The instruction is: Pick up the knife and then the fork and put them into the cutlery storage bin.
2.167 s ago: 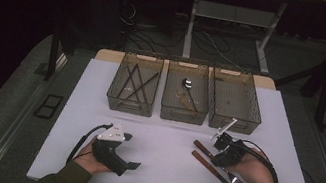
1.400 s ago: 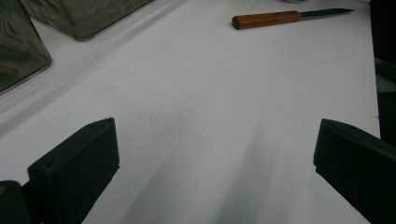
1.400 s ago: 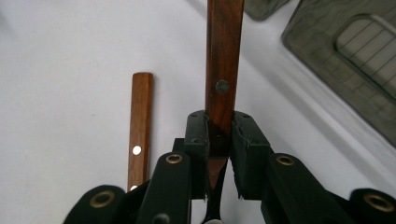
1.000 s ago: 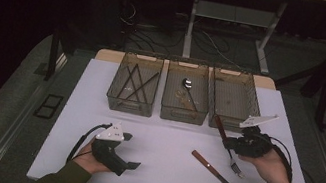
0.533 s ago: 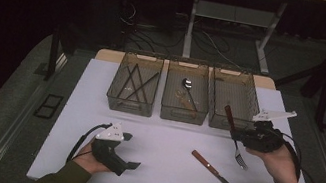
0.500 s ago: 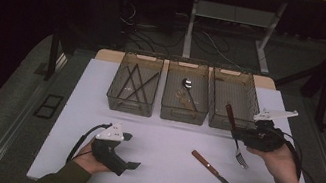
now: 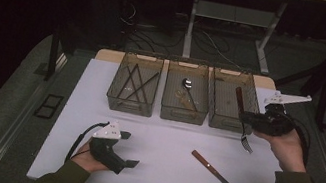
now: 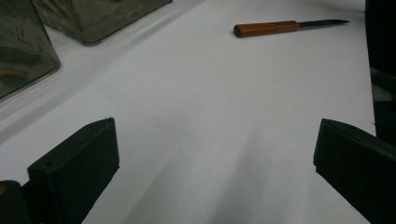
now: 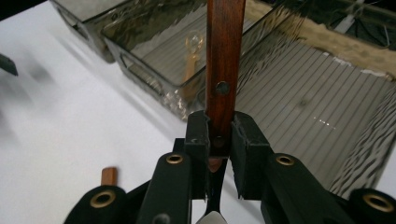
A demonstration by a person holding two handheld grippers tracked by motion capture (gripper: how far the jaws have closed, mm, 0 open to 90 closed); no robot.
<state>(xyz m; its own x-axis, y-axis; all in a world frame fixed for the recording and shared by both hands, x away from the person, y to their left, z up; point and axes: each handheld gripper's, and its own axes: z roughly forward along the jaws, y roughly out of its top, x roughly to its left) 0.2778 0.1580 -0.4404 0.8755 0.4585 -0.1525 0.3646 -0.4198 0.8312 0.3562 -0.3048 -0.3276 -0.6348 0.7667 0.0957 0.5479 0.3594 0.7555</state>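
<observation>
Between the right gripper's (image 9: 219,140) pressed-in jaws sits the fork (image 7: 243,117), pinched by its wooden handle, tines hanging below, handle rising over the right-hand bin (image 7: 226,124). Well apart, the left gripper (image 7: 127,150) rests spread on the table (image 7: 162,172), the knife (image 7: 218,176) beyond it.

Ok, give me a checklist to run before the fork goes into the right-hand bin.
1. Right gripper clamped on fork handle: ok.
2. Fork clear of the table: ok.
3. Right bin has bare floor for the fork: ok.
4. Fork fully above the bin: not ok, its prongs hang outside the near wall.
5. Left gripper open, away from the bins: ok.
6. Knife lies apart from the fork: ok.
</observation>
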